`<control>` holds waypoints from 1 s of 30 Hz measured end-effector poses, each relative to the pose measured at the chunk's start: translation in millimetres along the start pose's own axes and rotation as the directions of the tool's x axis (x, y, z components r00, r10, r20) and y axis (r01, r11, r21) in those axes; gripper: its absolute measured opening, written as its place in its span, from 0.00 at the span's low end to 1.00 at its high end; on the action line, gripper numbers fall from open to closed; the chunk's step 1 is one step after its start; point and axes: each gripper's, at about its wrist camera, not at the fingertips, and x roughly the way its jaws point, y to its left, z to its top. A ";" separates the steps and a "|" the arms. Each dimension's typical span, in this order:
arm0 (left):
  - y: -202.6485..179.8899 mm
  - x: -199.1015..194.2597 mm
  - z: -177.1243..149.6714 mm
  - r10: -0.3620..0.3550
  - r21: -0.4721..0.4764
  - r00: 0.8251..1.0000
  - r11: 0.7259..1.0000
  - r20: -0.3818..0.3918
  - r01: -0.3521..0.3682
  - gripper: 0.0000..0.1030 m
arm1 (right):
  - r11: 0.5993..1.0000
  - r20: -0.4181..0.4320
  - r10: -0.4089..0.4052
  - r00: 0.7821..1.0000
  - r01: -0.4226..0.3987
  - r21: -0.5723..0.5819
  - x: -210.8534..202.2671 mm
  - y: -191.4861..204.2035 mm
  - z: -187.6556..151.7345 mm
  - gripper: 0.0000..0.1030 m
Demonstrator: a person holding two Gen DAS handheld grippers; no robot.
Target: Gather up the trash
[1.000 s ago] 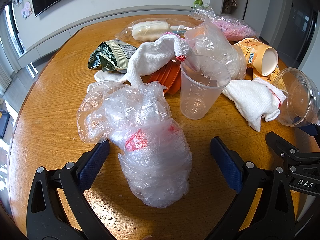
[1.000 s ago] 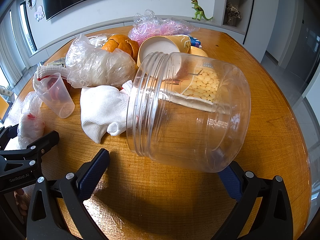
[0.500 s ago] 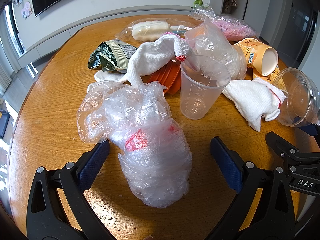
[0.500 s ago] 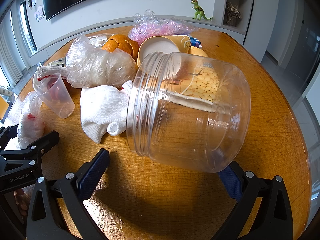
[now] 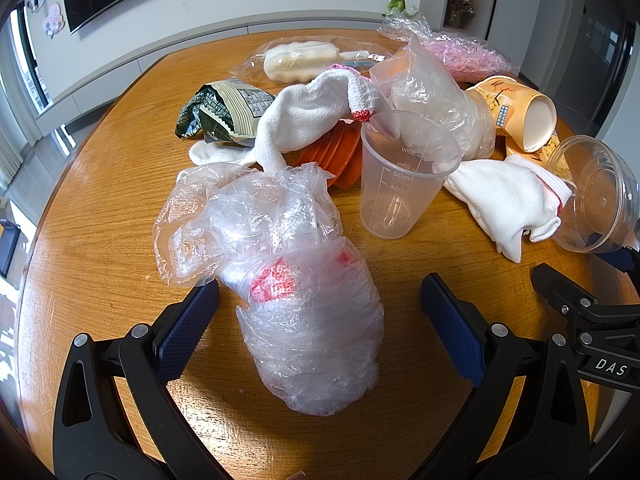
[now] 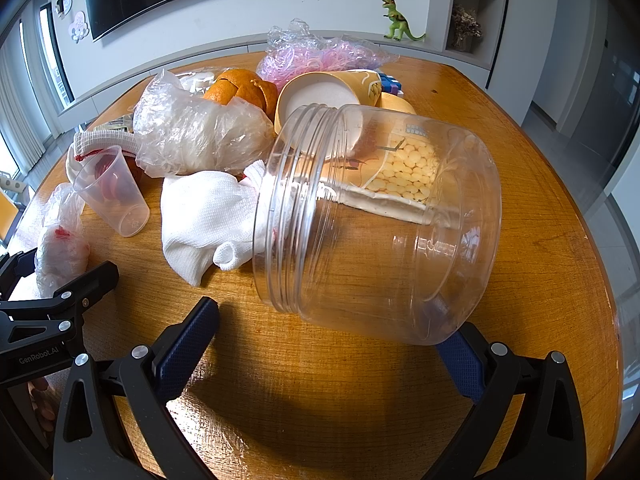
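A round wooden tabletop point(image 5: 100, 208) fills both views, strewn with trash. Largest is a clear plastic jar point(image 6: 384, 224) lying on its side with its threaded mouth turned toward a white cloth point(image 6: 208, 216) that touches its rim. The right tool point(image 6: 334, 340) is spread wide around the jar's near side; the right finger's pad touches the jar's base, while the left finger stands apart from it.

A crumpled clear plastic bag point(image 5: 296, 280) with red and white material inside lies between the 2 fingers of the left tool point(image 5: 320, 320). That tool is also spread wide: the bag's edge is just beside the left finger, and the right finger is clear of it.

Beyond the bag stands an upright clear measuring cup point(image 5: 404, 176). Behind it lie a white sock point(image 5: 308, 116), a tipped paper cup point(image 5: 520, 112), a green snack wrapper point(image 5: 224, 112), and a bag of pink rubber bands point(image 5: 468, 52). The right view also shows orange peel point(image 6: 240, 88).
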 end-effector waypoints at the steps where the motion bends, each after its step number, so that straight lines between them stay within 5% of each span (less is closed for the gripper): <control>1: 0.0 0.0 0.0 0.000 0.000 1.000 1.000 0.000 0.000 0.94 | 1.000 0.000 0.000 1.000 0.000 0.000 0.0 0.0 0.0 0.98; 30: 0.4 -1.0 -1.5 0.002 -0.010 1.000 1.000 0.001 -0.002 0.94 | 1.000 -0.001 -0.006 1.000 0.006 0.006 -0.2 -0.4 -0.1 0.98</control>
